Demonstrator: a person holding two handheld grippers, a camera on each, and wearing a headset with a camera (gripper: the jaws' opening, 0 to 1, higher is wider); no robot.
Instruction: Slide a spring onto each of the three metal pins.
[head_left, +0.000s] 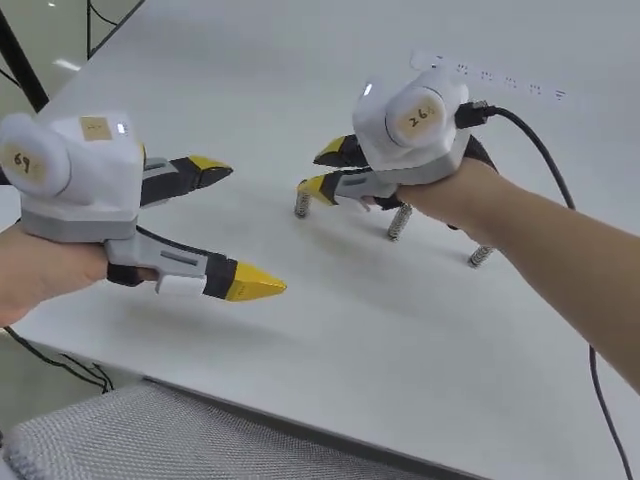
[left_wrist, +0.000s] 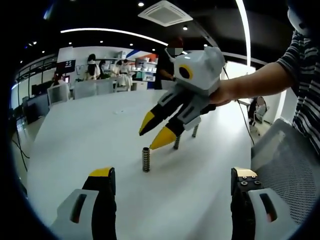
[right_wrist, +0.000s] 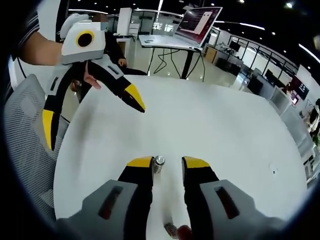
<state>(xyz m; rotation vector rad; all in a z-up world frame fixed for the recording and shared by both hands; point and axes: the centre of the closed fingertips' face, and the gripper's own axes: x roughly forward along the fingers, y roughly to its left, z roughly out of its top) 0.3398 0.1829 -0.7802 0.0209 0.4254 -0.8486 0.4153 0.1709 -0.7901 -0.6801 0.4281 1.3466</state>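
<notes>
Guide your right gripper (head_left: 318, 172), jaws apart just beside the spring (head_left: 301, 204), straight along the pin (right_wrist: 159, 160) without tilting it; your left gripper (head_left: 252, 230) is spread wide.

You had bare white table (head_left: 330, 340) between your left gripper (head_left: 250, 230) and the nearest spring (head_left: 301, 204), which stood just off your right gripper's (head_left: 318, 172) parted tips. The second spring (head_left: 399, 222) and third spring (head_left: 481, 256) stood under that hand and forearm.

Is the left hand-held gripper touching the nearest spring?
Apart. In the left gripper view the spring stands well beyond the left hand-held gripper, with bare table between.
</notes>
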